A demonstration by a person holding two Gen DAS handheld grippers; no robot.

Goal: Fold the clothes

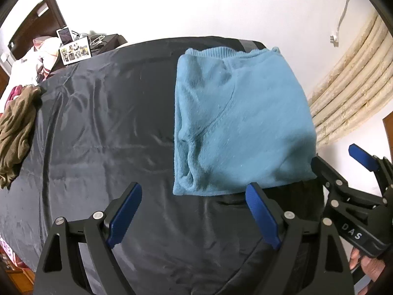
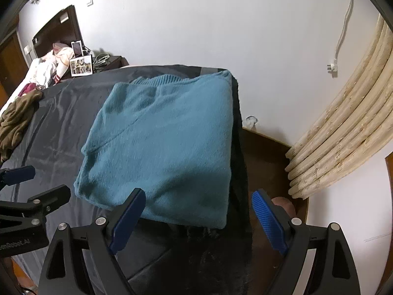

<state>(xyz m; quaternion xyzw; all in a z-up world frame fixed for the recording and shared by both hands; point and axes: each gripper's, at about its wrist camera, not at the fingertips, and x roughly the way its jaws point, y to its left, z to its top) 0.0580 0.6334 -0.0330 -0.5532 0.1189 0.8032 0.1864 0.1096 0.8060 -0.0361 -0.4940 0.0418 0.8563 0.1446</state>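
A teal knit sweater lies folded into a neat rectangle at the right end of a table under a dark shiny cloth, its ribbed hem toward the wall. In the right wrist view the same sweater reaches the table's right edge. My left gripper hovers open above the near edge of the cloth, just short of the sweater's near left corner, nothing between its blue pads. My right gripper is open too, over the sweater's near right corner without touching it. The right gripper also shows in the left wrist view.
An olive-brown garment is crumpled at the table's left edge. Behind it are piled clothes, a photo frame and a dark headboard. Pale rolled mats lean on the wall at right, over brown floor. A white plug hangs on the wall.
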